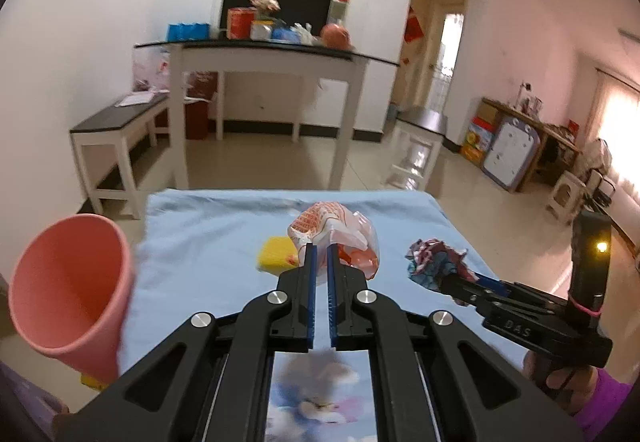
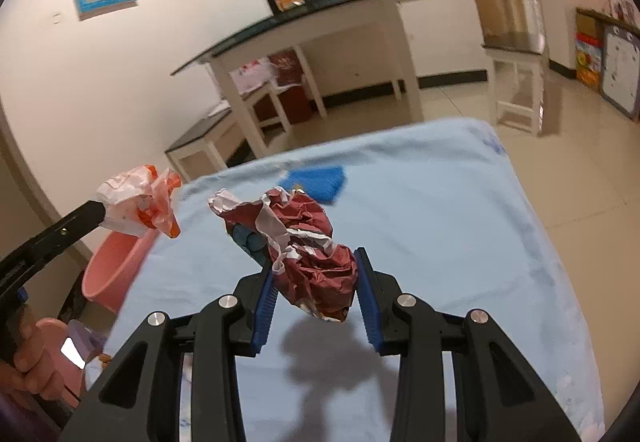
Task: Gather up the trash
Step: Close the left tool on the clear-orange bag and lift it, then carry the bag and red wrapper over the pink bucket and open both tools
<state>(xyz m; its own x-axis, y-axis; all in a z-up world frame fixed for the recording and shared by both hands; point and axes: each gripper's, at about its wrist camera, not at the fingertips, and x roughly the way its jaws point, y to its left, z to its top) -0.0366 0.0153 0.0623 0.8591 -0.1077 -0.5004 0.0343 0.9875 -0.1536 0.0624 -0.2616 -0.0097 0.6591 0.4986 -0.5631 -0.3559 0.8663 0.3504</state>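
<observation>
My left gripper [image 1: 320, 248] is shut on a crumpled orange-and-white plastic bag [image 1: 336, 228] and holds it above the light blue cloth [image 1: 200, 226]. In the right wrist view the same bag [image 2: 138, 202] hangs over a pink bin [image 2: 116, 266] at the table's left edge. My right gripper [image 2: 316, 262] is shut on a crumpled dark red paper wrapper [image 2: 304, 250], lifted above the cloth [image 2: 440, 222]. The wrapper also shows in the left wrist view [image 1: 432, 262].
The pink bin [image 1: 68, 290] stands close at the left. A yellow sponge [image 1: 276, 256] lies on the cloth, and a blue sponge [image 2: 316, 182] lies farther back. A white table [image 1: 264, 58] with clutter and a bench [image 1: 116, 122] stand beyond on the tiled floor.
</observation>
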